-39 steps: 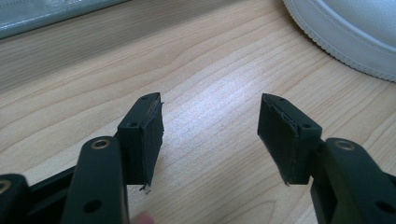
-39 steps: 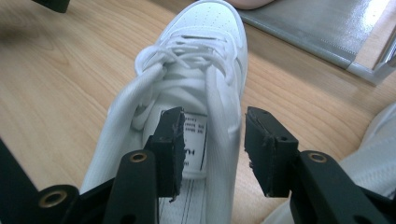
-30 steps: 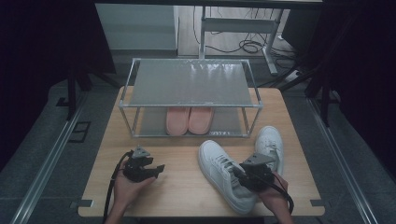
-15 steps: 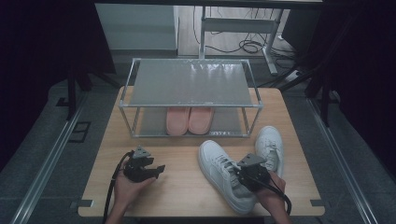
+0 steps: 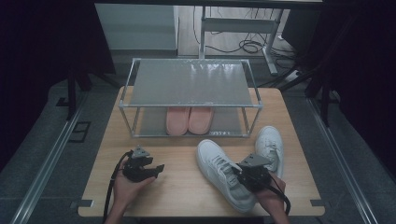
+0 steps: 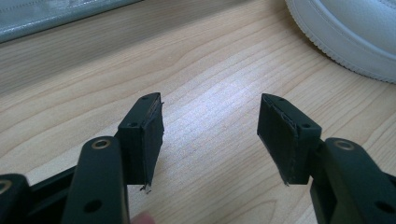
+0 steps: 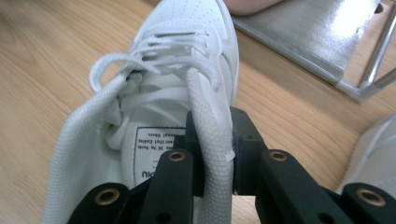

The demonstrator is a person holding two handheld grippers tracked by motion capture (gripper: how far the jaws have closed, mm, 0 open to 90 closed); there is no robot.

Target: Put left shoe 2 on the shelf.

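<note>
A white lace-up sneaker lies on the wooden table, toe pointing toward the rack. My right gripper is at its heel opening. In the right gripper view the sneaker's padded side wall stands between the jaws, and the right gripper has just been closing and is now shut on it. The second white sneaker lies just to the right. My left gripper rests low over bare wood at the left, jaws wide apart with nothing between them.
A metal two-tier rack stands at the back of the table, with a pair of pink shoes on its lower shelf. The rack's lower shelf edge lies just beyond the held sneaker's toe. A sneaker's sole lies to the right of the left gripper.
The right gripper has settled slightly closer onto the sneaker's heel opening. The left hand, the second sneaker and the rack stay as they were.
</note>
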